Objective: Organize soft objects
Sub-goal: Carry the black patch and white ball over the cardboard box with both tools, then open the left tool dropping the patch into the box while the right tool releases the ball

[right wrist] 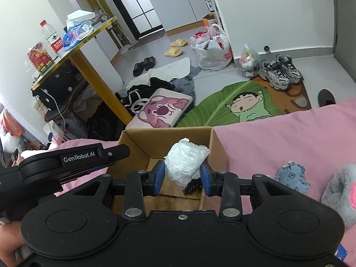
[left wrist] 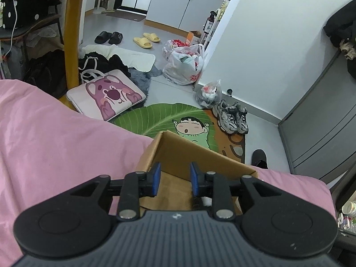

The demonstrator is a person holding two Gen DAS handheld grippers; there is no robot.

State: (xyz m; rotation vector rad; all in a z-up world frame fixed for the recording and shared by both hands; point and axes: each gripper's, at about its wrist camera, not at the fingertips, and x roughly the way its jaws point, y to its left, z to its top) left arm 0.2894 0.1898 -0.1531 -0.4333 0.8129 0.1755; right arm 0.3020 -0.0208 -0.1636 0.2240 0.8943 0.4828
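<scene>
Pinching crumpled white bundle above cardboard box, right gripper at lower centre; left gripper spread, empty, over box.

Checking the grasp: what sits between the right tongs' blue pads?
In the right wrist view, a crumpled white bundle sits between the right tongs, above the open cardboard box.

Each black hand-held gripper has blue finger pads, silver screws, ribbed body.
</scene>
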